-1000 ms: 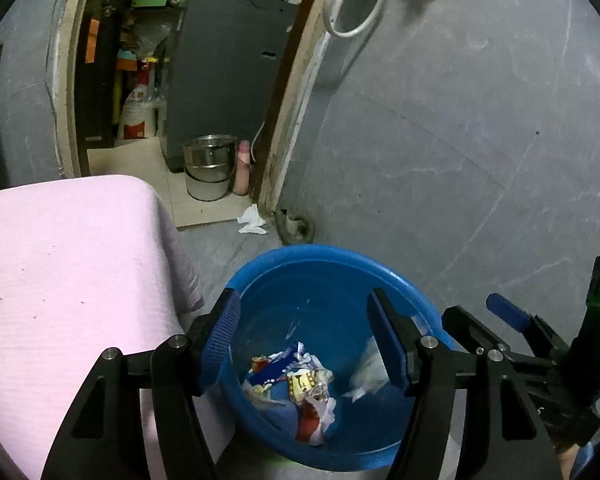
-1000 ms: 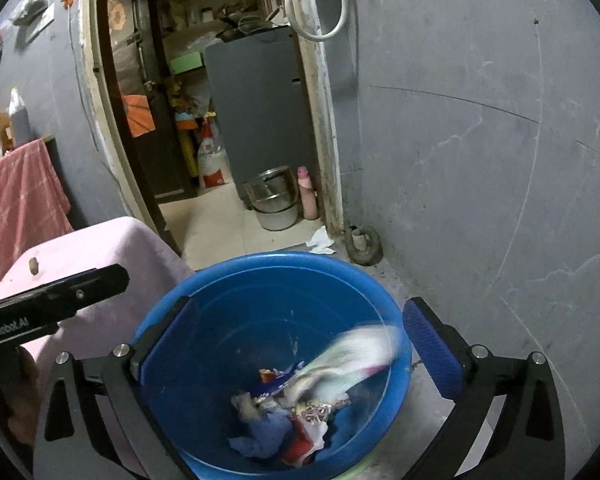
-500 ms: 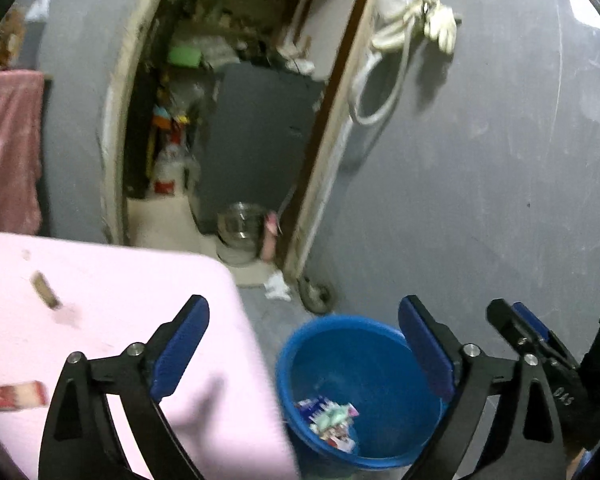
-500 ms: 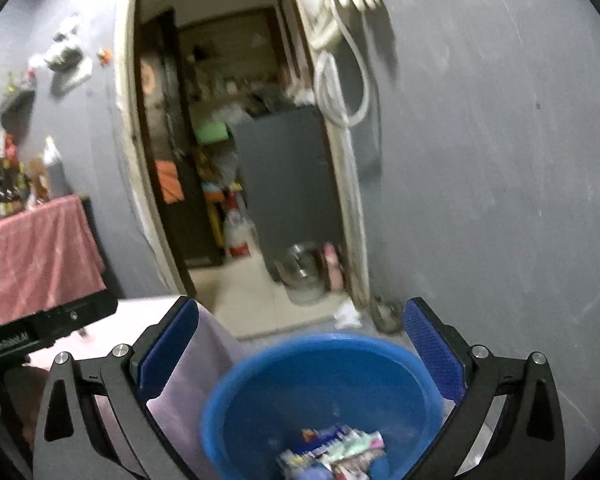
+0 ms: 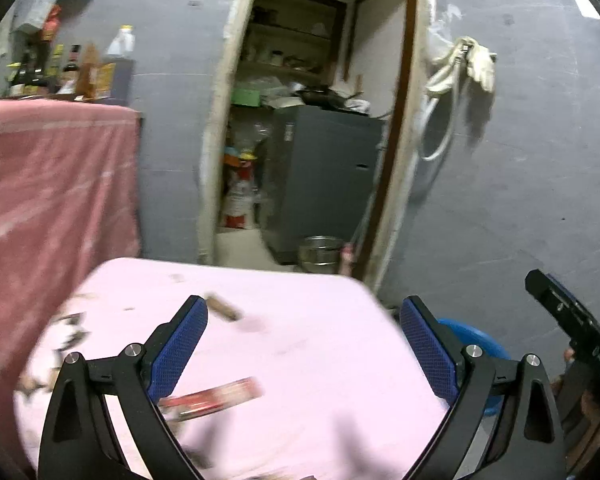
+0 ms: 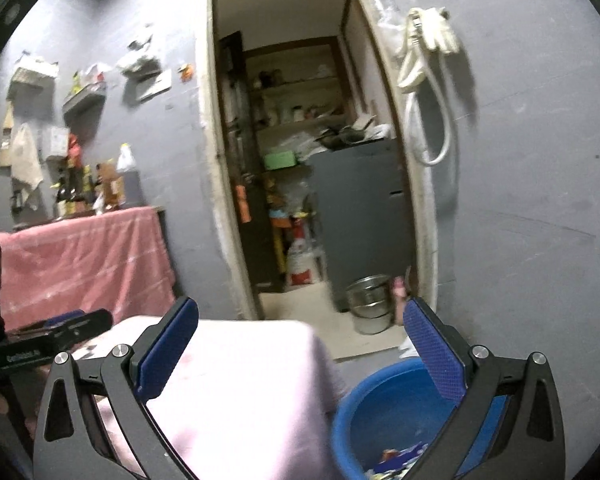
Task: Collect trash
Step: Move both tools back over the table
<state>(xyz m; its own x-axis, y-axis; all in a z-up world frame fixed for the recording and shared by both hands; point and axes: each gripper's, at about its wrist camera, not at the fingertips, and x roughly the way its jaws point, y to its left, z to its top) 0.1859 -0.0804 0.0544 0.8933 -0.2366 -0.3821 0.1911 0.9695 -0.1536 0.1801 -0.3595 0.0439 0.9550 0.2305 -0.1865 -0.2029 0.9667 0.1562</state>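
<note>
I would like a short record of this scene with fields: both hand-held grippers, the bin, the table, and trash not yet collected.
left hand-held gripper: open, nothing between the pads; jaws have just been opening
right hand-held gripper: open, holding nothing
bin: blue tub on the floor, right of the table, wrappers inside
table: pink cloth covers it
trash left: red wrapper, brown piece, small scraps near the left edge

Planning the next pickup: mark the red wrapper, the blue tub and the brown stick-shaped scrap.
red wrapper (image 5: pixel 216 397): left wrist view, middle of its flat face on the pink cloth.
blue tub (image 6: pixel 384 420): right wrist view, bare inner wall.
brown stick-shaped scrap (image 5: pixel 224 309): left wrist view, middle of its length.
</note>
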